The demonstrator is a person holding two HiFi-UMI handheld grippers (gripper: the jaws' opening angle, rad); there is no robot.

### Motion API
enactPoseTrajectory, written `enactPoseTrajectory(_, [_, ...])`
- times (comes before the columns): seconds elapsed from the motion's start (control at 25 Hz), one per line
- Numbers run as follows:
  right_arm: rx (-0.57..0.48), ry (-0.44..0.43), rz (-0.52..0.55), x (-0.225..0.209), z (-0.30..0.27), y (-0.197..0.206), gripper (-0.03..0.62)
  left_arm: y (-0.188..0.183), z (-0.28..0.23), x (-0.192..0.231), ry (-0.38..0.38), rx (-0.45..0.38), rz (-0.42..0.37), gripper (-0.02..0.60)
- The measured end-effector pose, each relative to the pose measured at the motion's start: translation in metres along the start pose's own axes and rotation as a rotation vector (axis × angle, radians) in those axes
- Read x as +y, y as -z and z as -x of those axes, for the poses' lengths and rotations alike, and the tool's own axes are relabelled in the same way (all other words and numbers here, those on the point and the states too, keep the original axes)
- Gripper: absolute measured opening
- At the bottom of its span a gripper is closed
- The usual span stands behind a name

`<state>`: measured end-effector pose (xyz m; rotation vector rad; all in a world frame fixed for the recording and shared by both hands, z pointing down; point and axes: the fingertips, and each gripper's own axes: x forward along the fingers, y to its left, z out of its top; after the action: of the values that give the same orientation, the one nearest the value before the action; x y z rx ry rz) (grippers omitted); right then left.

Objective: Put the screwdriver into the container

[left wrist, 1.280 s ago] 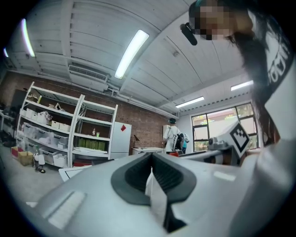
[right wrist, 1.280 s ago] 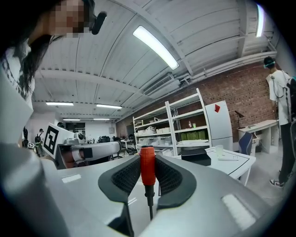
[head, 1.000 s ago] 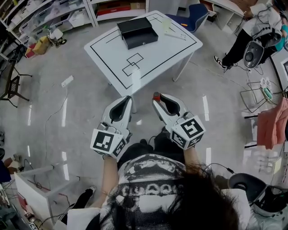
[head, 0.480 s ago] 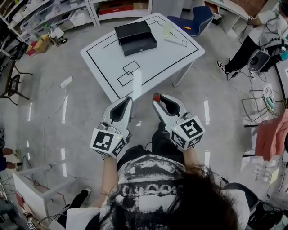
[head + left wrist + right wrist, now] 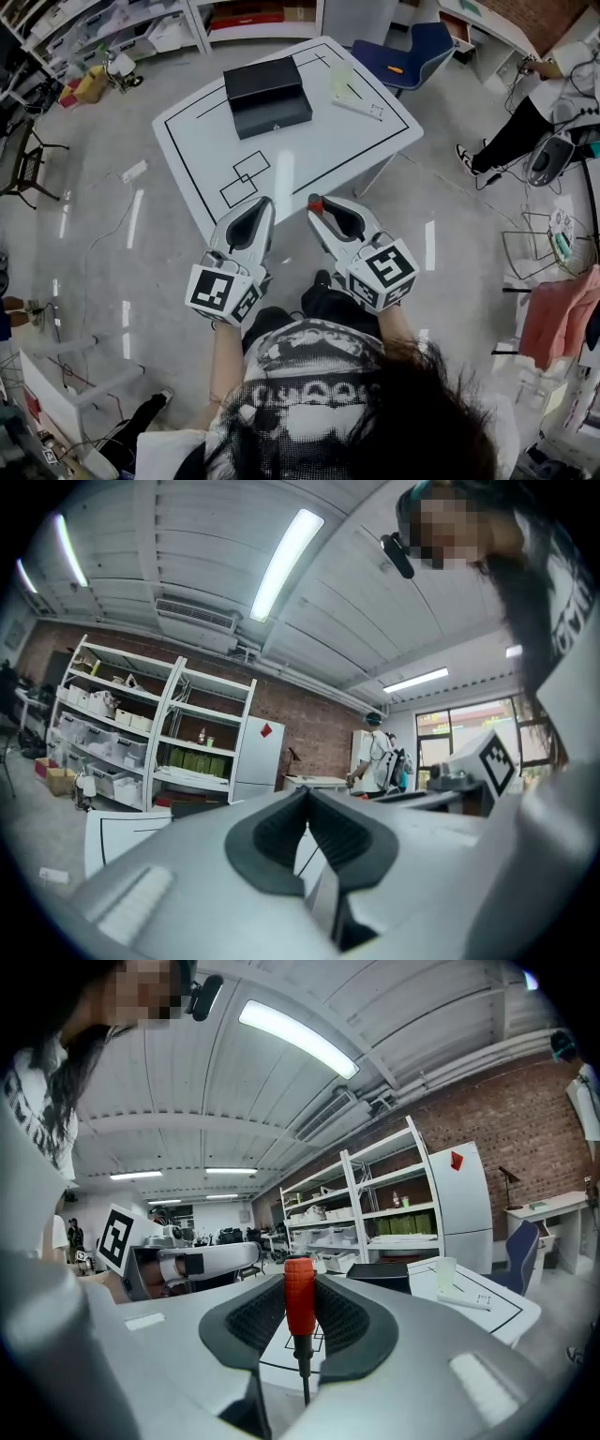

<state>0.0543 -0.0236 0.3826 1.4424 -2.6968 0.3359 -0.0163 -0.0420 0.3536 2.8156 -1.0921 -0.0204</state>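
The carrying step is in hand: the screwdriver (image 5: pixel 299 1309) is clamped upright by its red handle in the partly parted jaws of the right hand-held gripper (image 5: pixel 300 1288), well short of the container (image 5: pixel 267 94). The left hand-held gripper (image 5: pixel 307 794) is held closed and empty. Next, the screwdriver must be brought over the container and released. Since a second ago, the container has been approached; the grip is unchanged.

Glossy grey floor (image 5: pixel 94 244) — white shelving (image 5: pixel 141 733), brick wall (image 5: pixel 525 1133).
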Motion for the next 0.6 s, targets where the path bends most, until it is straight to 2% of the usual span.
enactPoseTrajectory(0.28, [-0.001,-0.046,-0.005,-0.059,0.001,-0.007,0.098,0.0,-0.058,-0.016,-0.032,0.007,-0.012,0.0])
enactPoseTrajectory(0.6, [-0.009,-0.09,-0.023,-0.098,-0.002,-0.007,0.098,0.007,-0.092,-0.025,-0.075,0.029,-0.025,0.0])
